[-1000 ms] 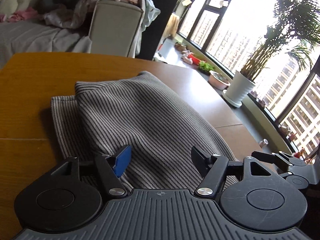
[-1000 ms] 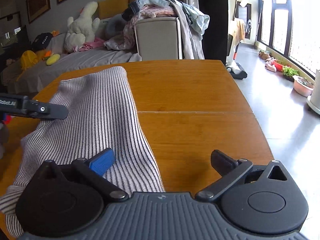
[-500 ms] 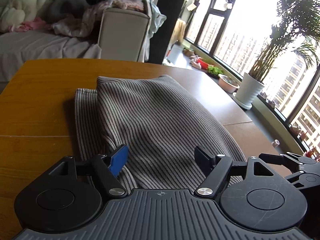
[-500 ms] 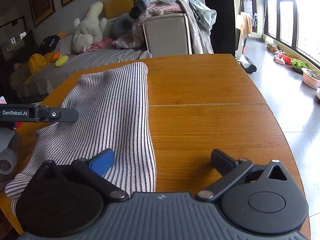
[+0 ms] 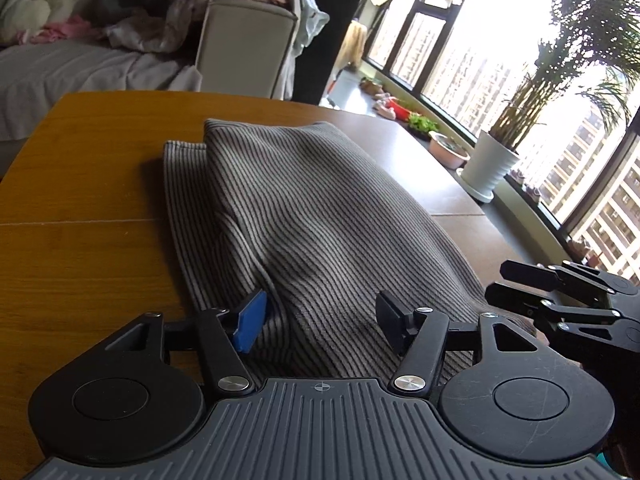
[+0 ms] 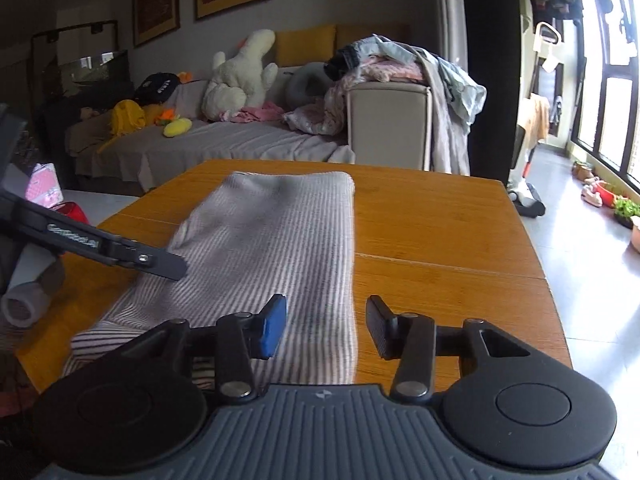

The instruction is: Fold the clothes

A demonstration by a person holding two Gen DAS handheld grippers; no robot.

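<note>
Striped grey knit, the garment (image 6: 280,240) lies lengthwise on the wooden table (image 6: 440,232), its far end squared off near the table's far edge and its near end running under both tools. From the left wrist view one layer is already doubled over another, with a narrower strip of the lower layer showing along the left side, and the top layer bulges instead of lying flat. The left gripper (image 5: 318,320) sits low over the near part of the cloth, its jaws spread wide with fabric between them but nothing pinched. The right gripper (image 6: 326,326) is also parted, somewhat less wide, straddling the garment's right edge and gripping nothing. My reading is that a lengthwise fold has been laid and the hands are setting up the next grasp. That calls for both claws to close on the near hem, then carry it toward the far end, keeping the edges aligned.
</note>
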